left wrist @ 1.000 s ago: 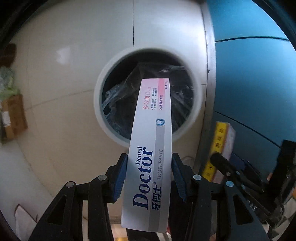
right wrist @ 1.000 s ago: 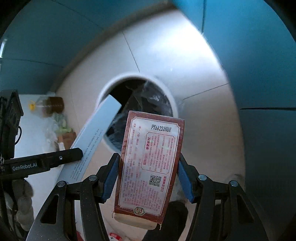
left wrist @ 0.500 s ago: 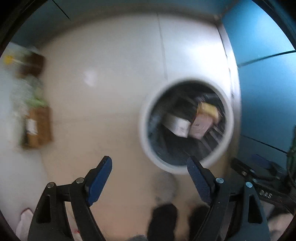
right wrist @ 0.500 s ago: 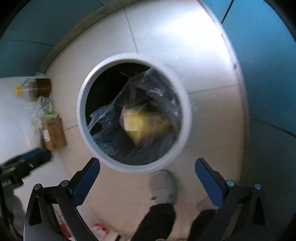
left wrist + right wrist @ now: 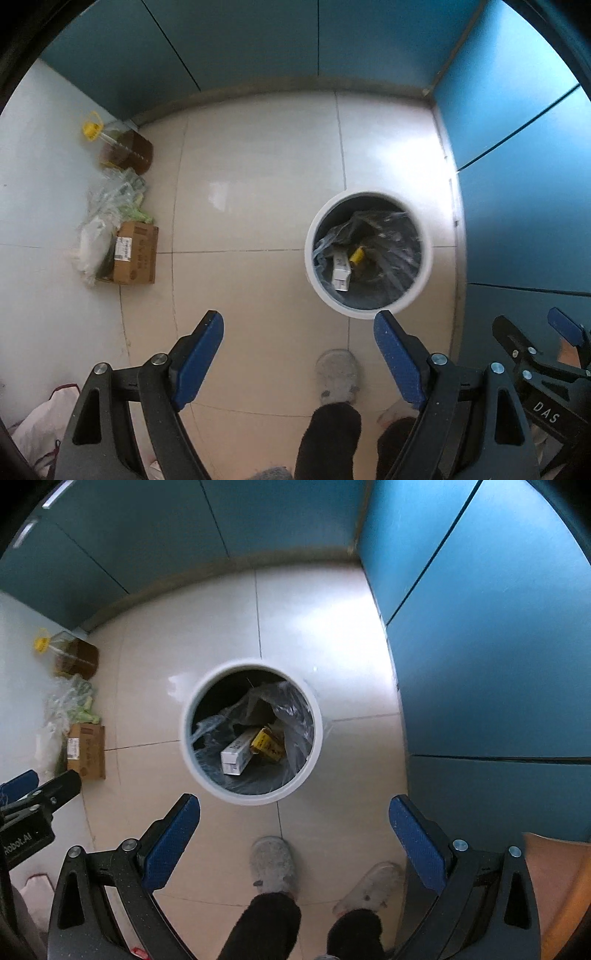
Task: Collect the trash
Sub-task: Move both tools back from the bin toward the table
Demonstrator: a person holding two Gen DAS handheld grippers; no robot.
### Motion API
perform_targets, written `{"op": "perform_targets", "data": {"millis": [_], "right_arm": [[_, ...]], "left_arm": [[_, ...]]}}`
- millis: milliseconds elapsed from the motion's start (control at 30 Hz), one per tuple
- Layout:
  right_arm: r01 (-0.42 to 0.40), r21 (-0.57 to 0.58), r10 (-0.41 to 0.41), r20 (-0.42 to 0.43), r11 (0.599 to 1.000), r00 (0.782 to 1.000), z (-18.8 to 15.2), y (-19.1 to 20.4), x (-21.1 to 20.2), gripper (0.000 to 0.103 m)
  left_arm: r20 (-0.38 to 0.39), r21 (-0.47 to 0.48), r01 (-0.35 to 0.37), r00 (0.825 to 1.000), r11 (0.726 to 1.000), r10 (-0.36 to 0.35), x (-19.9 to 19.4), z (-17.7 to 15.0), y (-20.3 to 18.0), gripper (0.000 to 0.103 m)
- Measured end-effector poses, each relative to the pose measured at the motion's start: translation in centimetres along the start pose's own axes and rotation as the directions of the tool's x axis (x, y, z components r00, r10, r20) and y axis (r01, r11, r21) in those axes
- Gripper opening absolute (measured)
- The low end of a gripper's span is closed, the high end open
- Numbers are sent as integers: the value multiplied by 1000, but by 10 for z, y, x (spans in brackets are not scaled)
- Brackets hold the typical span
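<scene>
Both boxes have left my jaws since a second ago: the white toothpaste box (image 5: pixel 238 751) and the yellow-brown box (image 5: pixel 267 743) now lie side by side, touching, inside the bagged white bin (image 5: pixel 317 716). My left gripper (image 5: pixel 298 334) and right gripper (image 5: pixel 294 816) hang above the floor (image 5: pixel 221 657) with jaws spread wide and nothing between them. Grey slippers (image 5: pixel 272 864) stand just below the bin. An oil bottle (image 5: pixel 123 149) and a cardboard box (image 5: pixel 135 253) sit far left by the wall.
</scene>
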State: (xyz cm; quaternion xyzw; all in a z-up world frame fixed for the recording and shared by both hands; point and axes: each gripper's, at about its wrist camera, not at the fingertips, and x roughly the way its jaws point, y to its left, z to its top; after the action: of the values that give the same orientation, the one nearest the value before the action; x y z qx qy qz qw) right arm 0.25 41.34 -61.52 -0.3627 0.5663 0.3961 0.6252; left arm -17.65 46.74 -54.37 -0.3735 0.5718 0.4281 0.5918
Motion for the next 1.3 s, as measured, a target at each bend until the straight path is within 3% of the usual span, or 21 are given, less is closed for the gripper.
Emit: {"op": "perform_targets", "data": {"millis": [267,500,667,833,967,1100,1200,1300], "right_arm": [[-13,-5,14,102,1000,995,-25,-15,-144,103],[-59,-11,60,167,998,984,-54,-32,-259,103],[-121,-4,119,211,993,970,-71,-49,-317,103],[-213,86,183,273,973,944,-86,-93,-362,103],[-268,203,189,342,942,921,-100,-159,-390,103],[-252,363,104,382,897,918,-137,-253,-409,103],[-204,509,17,349,837,937,-182,-329,-408,103],[-152,679,-57,275,718,960,-246,-408,-393,103]], "left_arm": [[113,3,17,993,1000,-17,-127,-27,-6,83],[166,6,42,985,999,-42,-213,-55,-15,83],[194,5,34,980,999,-34,-259,-71,-23,83],[262,43,-12,965,999,0,-301,-79,-51,83],[321,134,-18,947,991,-26,-330,-75,-111,83],[318,274,-2,944,962,-89,-343,-78,-194,83],[256,409,36,955,912,-152,-338,-91,-277,83],[157,531,81,969,844,-192,-318,-112,-360,83]]}}
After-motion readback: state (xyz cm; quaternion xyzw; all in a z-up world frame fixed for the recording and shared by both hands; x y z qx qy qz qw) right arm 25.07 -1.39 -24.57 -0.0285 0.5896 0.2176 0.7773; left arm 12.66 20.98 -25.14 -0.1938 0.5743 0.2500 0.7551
